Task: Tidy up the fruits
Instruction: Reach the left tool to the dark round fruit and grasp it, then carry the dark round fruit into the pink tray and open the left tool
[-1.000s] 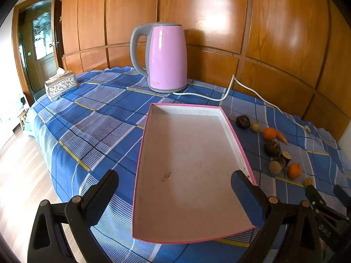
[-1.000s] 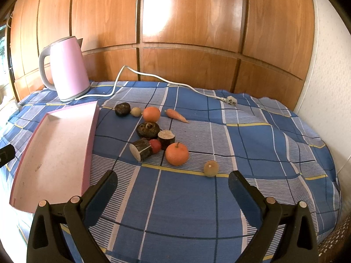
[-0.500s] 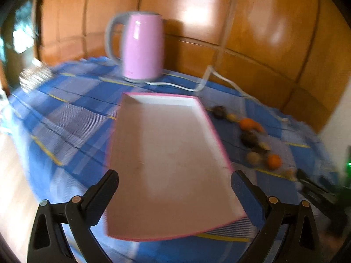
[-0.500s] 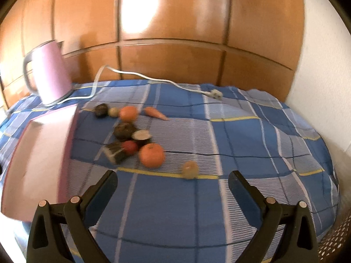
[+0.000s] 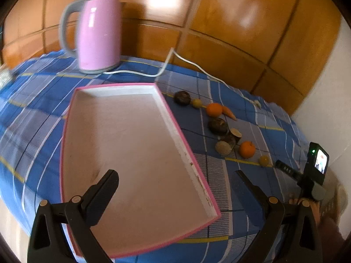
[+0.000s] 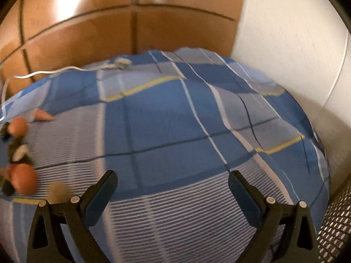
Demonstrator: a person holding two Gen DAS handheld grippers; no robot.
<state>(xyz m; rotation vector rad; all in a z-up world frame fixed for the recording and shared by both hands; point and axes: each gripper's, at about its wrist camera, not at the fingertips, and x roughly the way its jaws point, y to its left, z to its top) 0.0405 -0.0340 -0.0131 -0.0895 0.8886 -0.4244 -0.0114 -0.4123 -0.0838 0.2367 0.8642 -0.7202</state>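
Observation:
A pink-rimmed white tray (image 5: 74, 118) lies empty on the blue plaid cloth. To its right lies a cluster of fruits: two oranges (image 5: 214, 109) (image 5: 247, 149), a carrot (image 5: 229, 111), dark round fruits (image 5: 182, 97) and small yellowish ones (image 5: 264, 160). My left gripper (image 5: 175, 182) is open and empty over the tray's near end. My right gripper (image 6: 172, 182) is open and empty over bare cloth; the fruits (image 6: 23, 180) sit blurred at its far left. The right gripper's body shows in the left wrist view (image 5: 316, 175).
A pink kettle (image 5: 96, 35) stands behind the tray, its white cord (image 5: 197, 69) trailing right along the cloth. Wooden panels back the table; a white wall (image 6: 296, 43) is at the right. A perforated basket (image 6: 335, 230) sits beyond the table's right edge.
Both grippers have swung to the right. The left view now shows more of the fruits; the right view has turned away so the fruits slid to its left edge.

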